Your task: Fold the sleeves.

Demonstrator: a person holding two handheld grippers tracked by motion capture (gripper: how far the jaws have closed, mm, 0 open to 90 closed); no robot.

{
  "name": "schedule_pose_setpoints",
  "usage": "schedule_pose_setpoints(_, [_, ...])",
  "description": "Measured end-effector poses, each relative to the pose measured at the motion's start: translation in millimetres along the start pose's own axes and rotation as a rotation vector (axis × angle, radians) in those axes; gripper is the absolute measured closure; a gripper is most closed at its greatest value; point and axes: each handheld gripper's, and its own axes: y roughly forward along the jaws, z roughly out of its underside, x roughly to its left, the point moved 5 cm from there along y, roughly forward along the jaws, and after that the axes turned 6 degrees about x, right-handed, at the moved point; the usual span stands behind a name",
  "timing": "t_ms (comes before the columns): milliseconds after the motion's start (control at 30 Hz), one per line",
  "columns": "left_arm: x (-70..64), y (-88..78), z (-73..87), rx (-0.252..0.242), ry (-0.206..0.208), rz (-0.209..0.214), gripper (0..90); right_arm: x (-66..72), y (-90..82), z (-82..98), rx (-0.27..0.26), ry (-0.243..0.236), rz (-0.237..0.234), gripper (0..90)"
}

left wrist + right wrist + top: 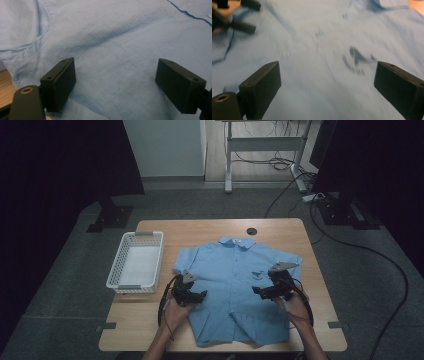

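Note:
A light blue short-sleeved shirt lies flat on the wooden table, front up, collar toward the far edge. A small dark print marks its chest. My left gripper hovers over the shirt's left side near the sleeve, jaws wide open with only cloth under them. My right gripper is over the shirt's right side by the print, also open. In the right gripper view the left gripper appears blurred at the top left.
A white plastic basket stands on the table left of the shirt. A round cable hole sits near the far edge. Cables and stand bases lie on the floor behind and right of the table.

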Motion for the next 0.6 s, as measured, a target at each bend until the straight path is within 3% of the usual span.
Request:
schedule_pose_setpoints(167, [-1.6, -1.3, 2.0, 0.006, 0.011, 0.006, 14.1, 7.4, 37.4, -18.2, 0.004, -0.002, 0.022, 6.2])
schedule_pose_setpoints(333, [-2.0, -2.1, 2.8, 0.006, 0.01, 0.008, 14.1, 9.9, 70.6, -15.4, 0.04, -0.025, 0.058, 5.0])
schedule_pose_setpoints(433, [-2.1, -2.2, 2.9, 0.005, 0.01, 0.008, 14.1, 5.1, 83.9, -4.7, 0.097, -0.033, 0.082, 1.7])
schedule_pose_setpoints(533, [-2.4, -2.4, 3.1, 0.004, 0.011, 0.011, 14.3, 1.8, 84.2, 1.5, 0.053, -0.027, 0.039, 0.4])
schedule_pose_setpoints(600, [-3.0, -3.2, 3.5, -0.003, 0.017, 0.017, 16.5, 3.0, 83.2, 3.6, 0.059, -0.033, 0.057, 0.3])
